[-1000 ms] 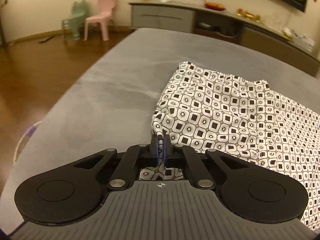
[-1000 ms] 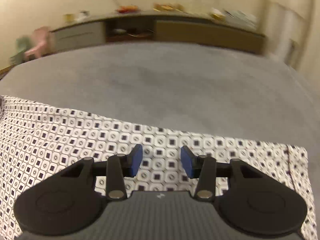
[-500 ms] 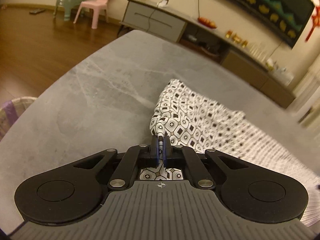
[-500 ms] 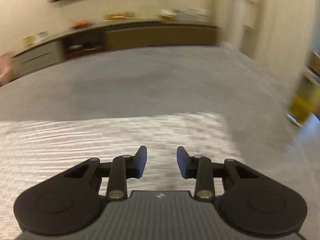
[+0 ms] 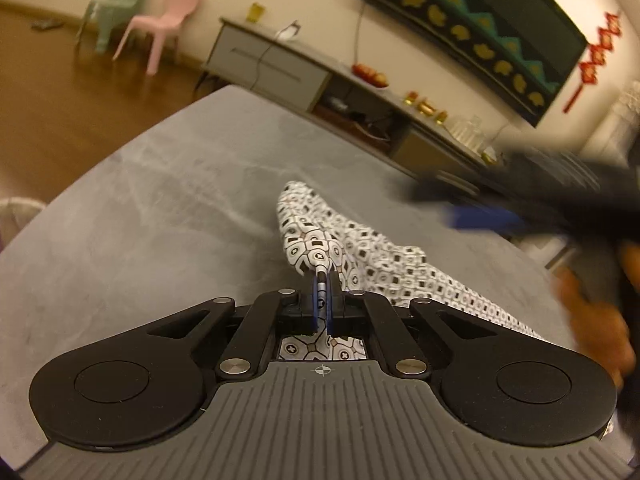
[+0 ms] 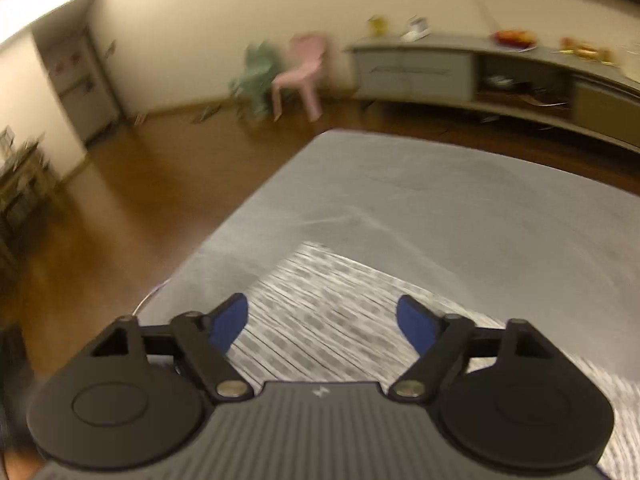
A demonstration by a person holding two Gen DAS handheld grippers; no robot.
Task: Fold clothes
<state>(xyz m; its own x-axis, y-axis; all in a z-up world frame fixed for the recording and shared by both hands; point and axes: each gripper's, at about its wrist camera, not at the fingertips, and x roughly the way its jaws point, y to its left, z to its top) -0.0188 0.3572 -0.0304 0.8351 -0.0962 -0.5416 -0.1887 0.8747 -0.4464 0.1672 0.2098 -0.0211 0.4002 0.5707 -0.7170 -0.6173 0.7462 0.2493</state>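
Note:
A white garment with a black geometric print (image 5: 360,252) lies on the grey table (image 5: 180,208). My left gripper (image 5: 321,280) is shut on a corner of the garment and holds it lifted, so the cloth bunches in front of the fingers. My right gripper (image 6: 322,320) is open and empty above the blurred garment (image 6: 320,292), near the table's left corner. In the left wrist view the right gripper (image 5: 520,200) appears as a dark blur at the right, above the cloth.
The table edge (image 6: 224,236) drops to a wooden floor (image 6: 140,200) on the left. A low grey sideboard (image 5: 280,68) and pink (image 5: 164,24) and green chairs (image 5: 116,4) stand by the far wall. A basket rim (image 5: 16,208) shows at the left edge.
My left gripper has lifted the garment corner, bunching the cloth. My right gripper has swung quickly to the left over the garment and opened wider.

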